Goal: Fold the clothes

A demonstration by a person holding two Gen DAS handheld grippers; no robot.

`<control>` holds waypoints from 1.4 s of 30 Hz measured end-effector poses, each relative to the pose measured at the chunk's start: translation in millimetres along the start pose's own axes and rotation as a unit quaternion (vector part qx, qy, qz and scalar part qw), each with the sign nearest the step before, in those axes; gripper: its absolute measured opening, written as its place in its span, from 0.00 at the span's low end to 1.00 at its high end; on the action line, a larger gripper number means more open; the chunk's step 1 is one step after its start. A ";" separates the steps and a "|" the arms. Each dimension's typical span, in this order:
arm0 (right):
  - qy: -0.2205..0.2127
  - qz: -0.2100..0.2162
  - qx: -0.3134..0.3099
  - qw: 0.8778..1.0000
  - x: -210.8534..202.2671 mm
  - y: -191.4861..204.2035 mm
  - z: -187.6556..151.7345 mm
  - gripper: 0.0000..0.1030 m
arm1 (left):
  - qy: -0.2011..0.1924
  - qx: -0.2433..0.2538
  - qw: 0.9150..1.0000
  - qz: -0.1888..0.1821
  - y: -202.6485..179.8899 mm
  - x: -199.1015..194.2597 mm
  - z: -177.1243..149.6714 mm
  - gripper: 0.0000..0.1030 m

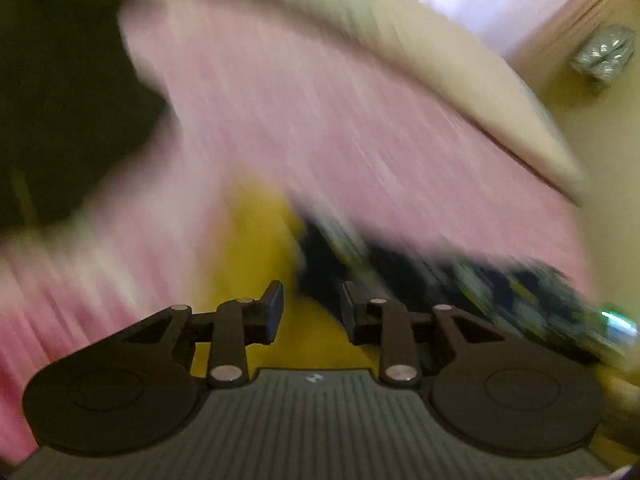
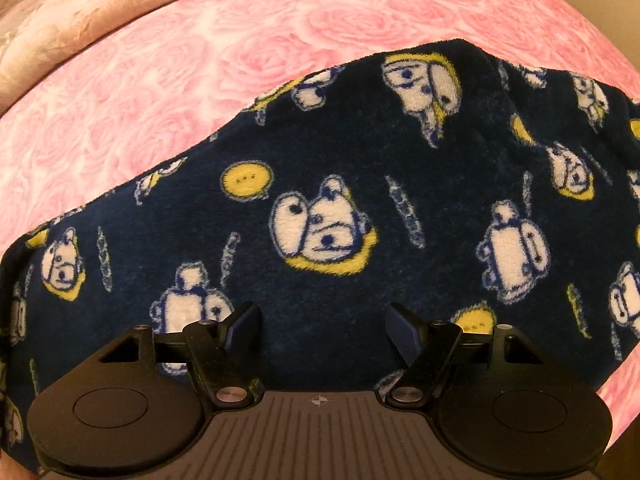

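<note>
Left wrist view: we find the frame heavily smeared by motion. The left gripper (image 1: 311, 312) sits at 6 o'clock with its fingers apart and nothing between them. Behind the gap we see a yellow patch (image 1: 256, 248), too blurred to identify. A pink cover (image 1: 280, 100) fills the centre of the frame. At 4 o'clock, a dark garment (image 1: 460, 280) with pale and yellow flecks lies on the cover, running toward the right edge; its near end shows just past the right-hand finger, and we cannot tell whether they touch. A large dark mass (image 1: 60, 100) occupies 9 to 10 o'clock; we cannot identify it. A beige band (image 1: 460, 60) borders the cover from 12 to 3 o'clock. A small silvery object (image 1: 606, 54) sits at 2 o'clock, beyond the band.

Right wrist view: this frame is sharp. The right gripper (image 2: 322, 330) sits at 6 o'clock, fingers spread wide, holding nothing. It hangs directly over the garment (image 2: 360, 160), a navy fleece printed with white cartoon figures and yellow spots. The garment lies flat on the cover (image 2: 160, 60), which carries a rose pattern, and spans the frame from 8 o'clock to 3 o'clock. Its far edge runs diagonally, rising toward 1 o'clock. The beige band (image 2: 80, 12) shows at 10 to 11 o'clock, along the cover's far side.
</note>
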State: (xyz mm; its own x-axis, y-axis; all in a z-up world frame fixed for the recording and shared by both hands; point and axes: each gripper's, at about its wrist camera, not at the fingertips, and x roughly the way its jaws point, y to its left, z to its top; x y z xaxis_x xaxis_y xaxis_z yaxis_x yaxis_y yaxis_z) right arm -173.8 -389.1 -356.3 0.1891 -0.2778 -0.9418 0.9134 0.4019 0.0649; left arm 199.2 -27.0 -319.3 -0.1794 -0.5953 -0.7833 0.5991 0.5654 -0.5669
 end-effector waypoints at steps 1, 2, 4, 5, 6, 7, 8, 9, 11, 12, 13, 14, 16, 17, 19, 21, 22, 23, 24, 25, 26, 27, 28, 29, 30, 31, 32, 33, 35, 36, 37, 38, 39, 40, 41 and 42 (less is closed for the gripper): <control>0.000 0.000 0.001 1.000 0.6 0.0 0.5 0.71 | 0.030 -0.035 0.999 -0.026 -0.3 2.1 -16.0 0.25; 0.001 0.000 0.000 1.000 0.7 -0.4 0.8 0.71 | 0.045 -0.069 0.996 -0.037 0.0 5.7 -30.2 0.25; 0.003 0.002 -0.002 1.000 0.5 -1.4 1.4 0.71 | 0.044 -0.115 0.992 -0.038 2.1 15.1 -48.2 0.25; 0.003 0.003 -0.003 1.000 0.4 -2.0 1.7 0.71 | 0.038 -0.134 0.989 -0.043 3.1 20.9 -51.3 0.25; 0.004 0.005 -0.005 1.000 0.3 -2.6 1.9 0.71 | 0.033 -0.149 0.987 -0.053 3.7 26.7 -52.1 0.25; 0.005 0.006 -0.007 1.000 0.2 -3.2 2.2 0.71 | 0.027 -0.160 0.985 -0.064 4.5 32.7 -50.6 0.25; 0.006 0.007 -0.008 1.000 0.0 -3.7 2.5 0.71 | 0.015 -0.164 0.984 -0.069 5.6 34.6 -45.2 0.21; 0.006 0.008 -0.009 1.000 -0.1 -4.3 2.9 0.71 | -0.001 -0.165 0.984 -0.068 7.1 33.6 -38.1 0.13; 0.006 0.009 -0.010 1.000 -0.4 -5.1 3.1 0.71 | -0.033 -0.167 0.983 -0.066 9.9 31.6 -23.9 0.00; 0.006 0.010 -0.010 1.000 -0.6 -5.4 3.1 0.71 | -0.049 -0.168 0.982 -0.066 11.4 30.6 -16.7 0.00; 0.006 0.010 -0.011 1.000 -0.8 -5.7 3.1 0.71 | -0.065 -0.169 0.981 -0.065 12.8 29.6 -9.6 0.00; 0.005 0.011 -0.011 1.000 -1.0 -6.2 2.8 0.71 | -0.080 -0.169 0.980 -0.064 14.3 28.6 -2.5 0.00; 0.003 0.012 -0.010 1.000 -1.5 -7.5 1.5 0.71 | -0.125 -0.170 0.976 -0.056 18.8 23.4 16.6 0.00; 0.001 0.013 -0.010 1.000 -1.5 -7.9 1.0 0.71 | -0.162 -0.169 0.971 -0.045 23.2 17.0 32.2 0.00; -0.002 0.011 -0.009 1.000 -1.3 -7.4 0.0 0.71 | -0.177 -0.157 0.971 -0.033 24.7 9.9 53.7 0.00; -0.003 0.009 -0.009 1.000 -1.9 -6.9 -0.2 0.71 | -0.178 -0.143 0.973 -0.023 24.2 4.4 72.6 0.00; -0.003 0.009 -0.008 1.000 -2.1 -7.1 -0.2 0.71 | -0.162 -0.144 0.976 -0.023 23.0 3.9 71.0 0.08; -0.004 0.009 -0.007 1.000 -2.2 -7.3 -0.3 0.71 | -0.134 -0.151 0.979 -0.026 20.9 5.0 61.3 0.23; -0.004 0.009 -0.007 1.000 -2.3 -7.4 -0.5 0.71 | -0.107 -0.158 0.981 -0.030 18.9 6.1 51.7 0.32; -0.005 0.009 -0.006 1.000 -2.5 -7.6 -0.7 0.71 | -0.079 -0.165 0.983 -0.033 16.9 7.3 42.1 0.38; -0.005 0.008 -0.005 1.000 -1.6 -7.0 -0.4 0.71 | -0.052 -0.179 0.982 -0.038 15.1 10.6 28.9 0.38; -0.006 0.007 -0.004 1.000 0.8 -5.3 0.4 0.71 | -0.030 -0.195 0.979 -0.043 13.6 15.1 14.3 0.38; -0.007 0.006 -0.003 1.000 2.3 -4.1 0.8 0.71 | -0.013 -0.209 0.977 -0.043 12.5 19.4 0.9 0.38; -0.007 0.004 -0.002 1.000 2.3 -3.6 0.8 0.72 | 0.000 -0.223 0.974 -0.041 11.3 23.4 -11.7 0.38; -0.008 0.003 -0.002 1.000 2.4 -3.0 1.0 0.72 | 0.008 -0.235 0.971 -0.041 10.7 26.1 -22.6 0.38; -0.007 0.002 -0.002 1.000 2.5 -2.6 1.3 0.72 | 0.013 -0.246 0.968 -0.040 10.6 27.7 -32.5 0.38; -0.007 0.002 -0.002 1.000 2.6 -2.4 1.7 0.72 | 0.015 -0.252 0.967 -0.040 10.5 30.9 -38.0 0.37; -0.006 0.002 -0.002 1.000 2.8 -2.3 2.1 0.72 | 0.015 -0.255 0.966 -0.040 10.4 35.1 -40.2 0.37; -0.006 0.002 -0.004 1.000 3.1 -2.1 2.7 0.73 | 0.016 -0.259 0.965 -0.040 10.3 43.6 -44.8 0.36; -0.006 0.002 -0.006 1.000 3.2 -2.0 2.9 0.73 | 0.015 -0.259 0.965 -0.038 10.9 47.7 -45.3 0.35; -0.006 0.001 -0.006 1.000 3.4 -1.7 3.1 0.73 | 0.014 -0.260 0.965 -0.036 12.4 52.0 -44.0 0.33; -0.006 0.000 -0.007 1.000 3.5 -1.2 3.3 0.73 | 0.015 -0.262 0.964 -0.034 14.3 56.6 -42.5 0.27; -0.006 -0.001 -0.007 1.000 3.7 -0.6 3.6 0.73 | 0.014 -0.264 0.964 -0.034 15.6 57.5 -41.8 0.25; -0.005 -0.002 -0.007 1.000 3.9 -0.1 4.1 0.73 | 0.012 -0.266 0.963 -0.035 16.5 55.8 -41.7 0.24; -0.004 -0.002 -0.006 1.000 4.0 0.3 4.8 0.73 | 0.011 -0.267 0.963 -0.036 17.4 54.1 -41.6 0.24; -0.003 -0.003 -0.006 1.000 4.1 0.5 5.4 0.73 | 0.009 -0.269 0.962 -0.037 18.2 52.5 -41.5 0.22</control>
State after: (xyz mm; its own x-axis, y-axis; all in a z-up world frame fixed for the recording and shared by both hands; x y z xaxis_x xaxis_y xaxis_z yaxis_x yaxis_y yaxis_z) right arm -170.7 -394.8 -358.4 0.1866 -0.2849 -0.9402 0.9098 0.4112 0.0559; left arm 168.4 -24.2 -381.3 -0.2230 -0.6378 -0.7372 0.0943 0.7386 -0.6675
